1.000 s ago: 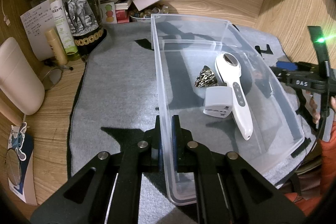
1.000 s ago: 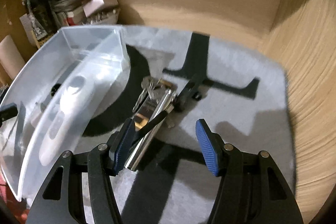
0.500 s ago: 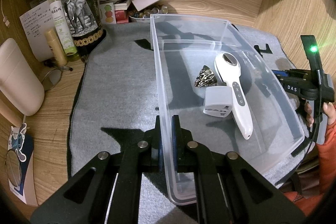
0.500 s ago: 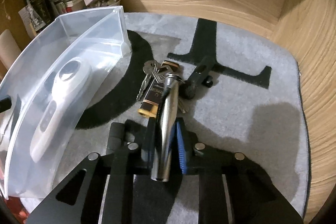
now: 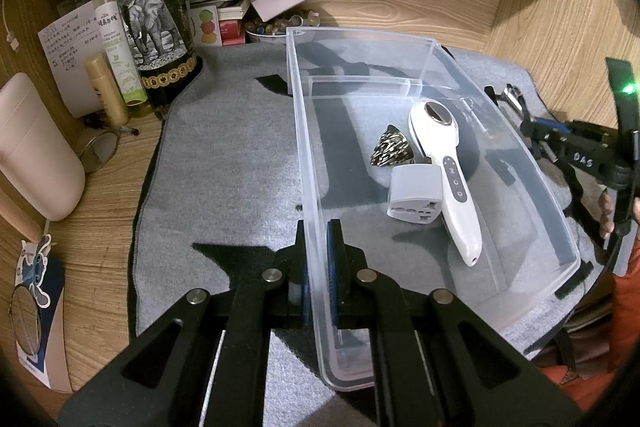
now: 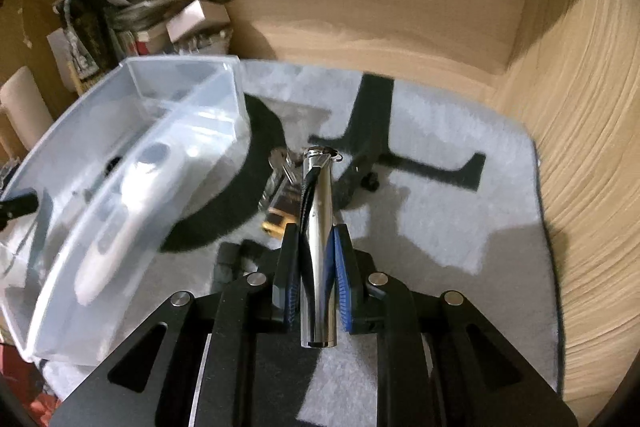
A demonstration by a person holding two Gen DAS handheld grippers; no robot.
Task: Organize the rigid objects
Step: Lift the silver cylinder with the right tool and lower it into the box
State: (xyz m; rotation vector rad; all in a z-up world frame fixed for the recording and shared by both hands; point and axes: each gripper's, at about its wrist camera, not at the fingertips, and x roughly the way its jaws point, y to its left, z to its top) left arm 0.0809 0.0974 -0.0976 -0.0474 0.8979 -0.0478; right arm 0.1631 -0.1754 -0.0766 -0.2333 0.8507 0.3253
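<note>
My left gripper (image 5: 317, 235) is shut on the near left wall of a clear plastic bin (image 5: 532, 291). The bin holds a white handheld device (image 5: 448, 167), a grey plug adapter (image 5: 416, 193) and a patterned cone (image 5: 390, 149). My right gripper (image 6: 316, 239) is shut on a shiny metal cylinder (image 6: 318, 227) and holds it above the grey mat, right of the bin (image 6: 60, 163). Keys (image 6: 280, 167) and a small yellow-ended item (image 6: 278, 221) lie on the mat under it. The right gripper also shows in the left wrist view (image 5: 532, 133).
A dark wine bottle (image 5: 154, 7), spray bottle (image 5: 116, 39), beige tube (image 5: 106, 87), papers and boxes crowd the back left corner. A pink container (image 5: 36, 151) and round mirror (image 5: 98, 151) sit at left. Wooden walls close the back and right.
My right gripper closed on the metal cylinder and has lifted it off the mat, away from the keys. The left gripper kept its hold on the bin wall.
</note>
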